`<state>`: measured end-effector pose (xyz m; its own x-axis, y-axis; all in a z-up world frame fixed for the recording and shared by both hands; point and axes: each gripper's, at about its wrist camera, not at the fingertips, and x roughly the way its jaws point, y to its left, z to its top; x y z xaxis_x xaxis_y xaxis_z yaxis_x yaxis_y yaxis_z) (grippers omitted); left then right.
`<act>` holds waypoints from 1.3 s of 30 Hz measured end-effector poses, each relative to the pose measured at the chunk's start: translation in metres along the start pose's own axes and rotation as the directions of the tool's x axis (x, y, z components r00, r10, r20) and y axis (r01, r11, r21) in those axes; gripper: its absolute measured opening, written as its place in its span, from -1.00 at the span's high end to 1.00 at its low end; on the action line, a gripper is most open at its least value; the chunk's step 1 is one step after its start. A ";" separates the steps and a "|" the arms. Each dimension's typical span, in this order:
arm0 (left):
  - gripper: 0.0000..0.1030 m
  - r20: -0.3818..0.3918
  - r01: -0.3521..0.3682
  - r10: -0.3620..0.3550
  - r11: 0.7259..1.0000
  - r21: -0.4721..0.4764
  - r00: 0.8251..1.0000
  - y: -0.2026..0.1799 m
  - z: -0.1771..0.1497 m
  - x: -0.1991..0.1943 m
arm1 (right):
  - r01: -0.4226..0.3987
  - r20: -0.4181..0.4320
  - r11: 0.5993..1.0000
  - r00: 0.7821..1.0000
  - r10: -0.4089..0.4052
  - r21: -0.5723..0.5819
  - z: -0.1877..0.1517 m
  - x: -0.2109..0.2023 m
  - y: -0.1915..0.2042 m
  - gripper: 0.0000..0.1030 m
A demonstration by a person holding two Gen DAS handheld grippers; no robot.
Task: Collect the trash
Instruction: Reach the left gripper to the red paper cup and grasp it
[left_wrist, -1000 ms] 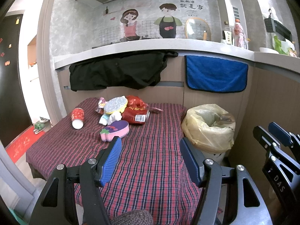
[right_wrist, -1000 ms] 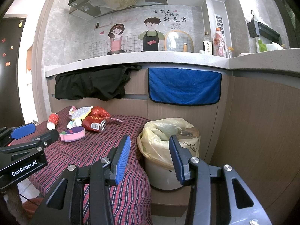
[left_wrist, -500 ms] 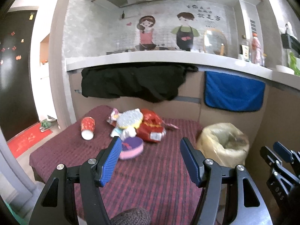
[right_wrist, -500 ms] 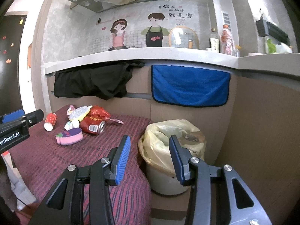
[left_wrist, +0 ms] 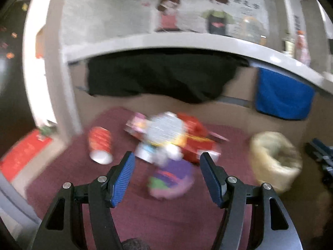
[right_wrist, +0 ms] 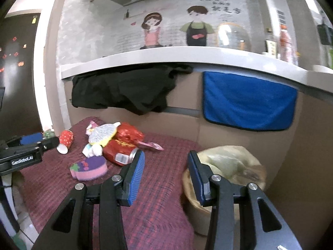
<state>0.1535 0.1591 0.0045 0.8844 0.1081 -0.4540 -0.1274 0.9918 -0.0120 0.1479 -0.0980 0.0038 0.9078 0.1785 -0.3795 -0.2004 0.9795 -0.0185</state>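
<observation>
A pile of trash lies on the red plaid tablecloth (right_wrist: 158,200): a red paper cup (left_wrist: 100,144) (right_wrist: 65,140) on its side, a silver round wrapper (left_wrist: 166,128) (right_wrist: 102,133), a red bag (right_wrist: 128,134), a red can (right_wrist: 119,153) and a purple and pink box (left_wrist: 171,179) (right_wrist: 89,167). My left gripper (left_wrist: 167,179) is open, with the purple box between and beyond its fingertips. My right gripper (right_wrist: 165,174) is open and empty over the table's right edge, next to the bin with a yellow bag (right_wrist: 226,164) (left_wrist: 274,160).
A black cloth (right_wrist: 124,87) and a blue towel (right_wrist: 248,104) hang from the white counter (right_wrist: 187,56) behind the table. The wooden panel (right_wrist: 312,145) stands right of the bin. The left wrist view is blurred by motion.
Both grippers have moved forward toward the table. The trash pile now looks larger and the purple box lies between my left fingertips' line of sight. Both stay open.
</observation>
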 end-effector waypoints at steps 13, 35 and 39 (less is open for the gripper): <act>-0.27 -0.210 0.014 -0.098 0.929 -0.370 0.973 0.175 0.008 0.143 | -0.121 -0.108 0.991 0.987 0.115 -0.051 0.008 0.095 0.068 0.21; -0.21 -0.364 -0.075 -0.090 0.907 -0.415 0.927 0.195 -0.007 0.232 | -0.295 -0.243 0.954 0.931 0.272 -0.062 0.031 0.227 0.132 0.23; -0.21 -0.360 -0.059 -0.111 0.901 -0.431 0.926 0.197 -0.010 0.225 | -0.273 -0.299 0.961 0.920 0.252 -0.032 0.031 0.269 0.141 0.25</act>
<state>0.3228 0.3785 -0.1087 0.6717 -0.0348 -0.7400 -0.3605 0.8573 -0.3675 0.3747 0.0914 -0.0723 0.6750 0.3834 -0.6304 -0.4525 0.8900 0.0568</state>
